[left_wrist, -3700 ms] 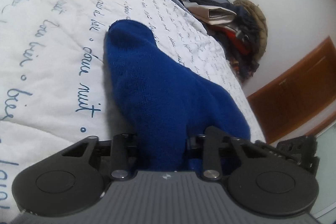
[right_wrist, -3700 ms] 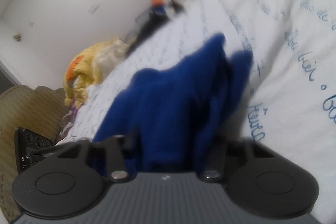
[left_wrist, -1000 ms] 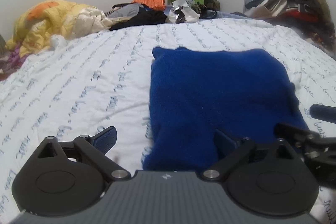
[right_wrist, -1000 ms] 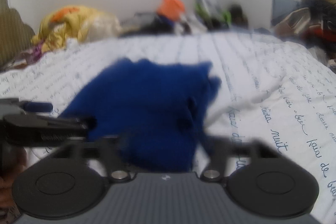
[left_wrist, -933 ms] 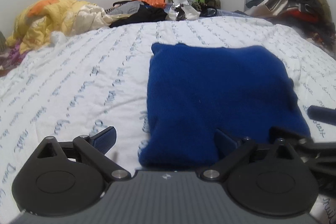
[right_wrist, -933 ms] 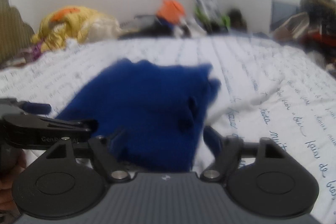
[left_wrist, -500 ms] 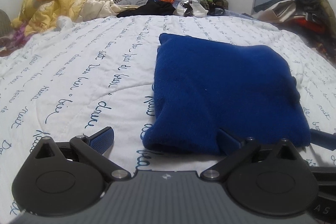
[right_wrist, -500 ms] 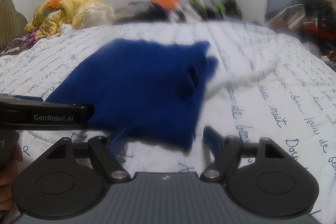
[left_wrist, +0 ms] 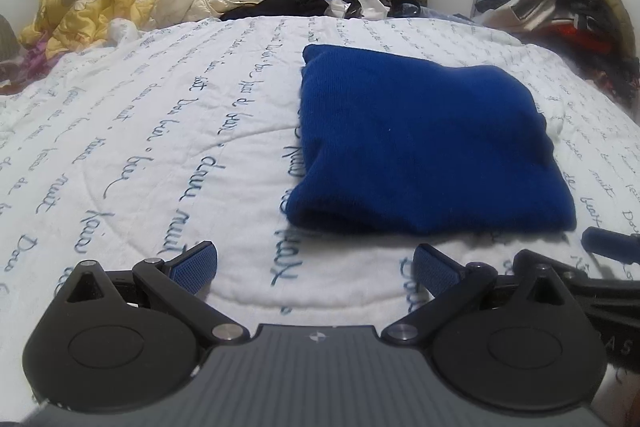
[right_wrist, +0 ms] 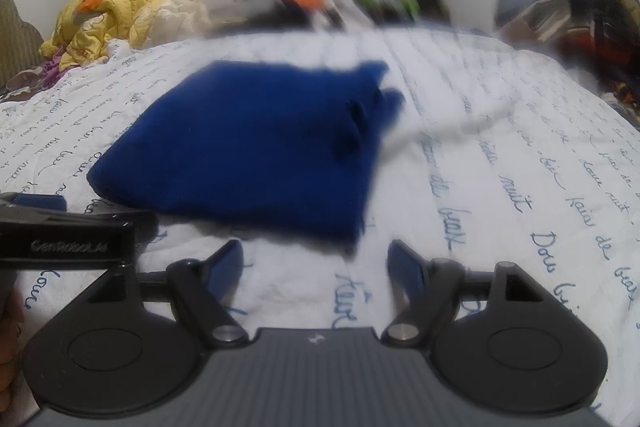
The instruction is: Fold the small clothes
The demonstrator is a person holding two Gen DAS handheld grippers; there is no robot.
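left wrist view: the folded blue sweater (left_wrist: 424, 147) lies flat on the white bedspread (left_wrist: 140, 147), just ahead of both grippers, its near folded edge running across. left gripper (left_wrist: 316, 263) sits off its near left corner, right gripper (right_wrist: 316, 267) off its near right corner; both stand apart, empty. a second ago both were closer over the sweater; they have backed off.

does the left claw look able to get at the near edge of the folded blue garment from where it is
Probably yes. The left claw is open and empty, and only bare white quilt lies between it and the near edge of the folded blue garment.
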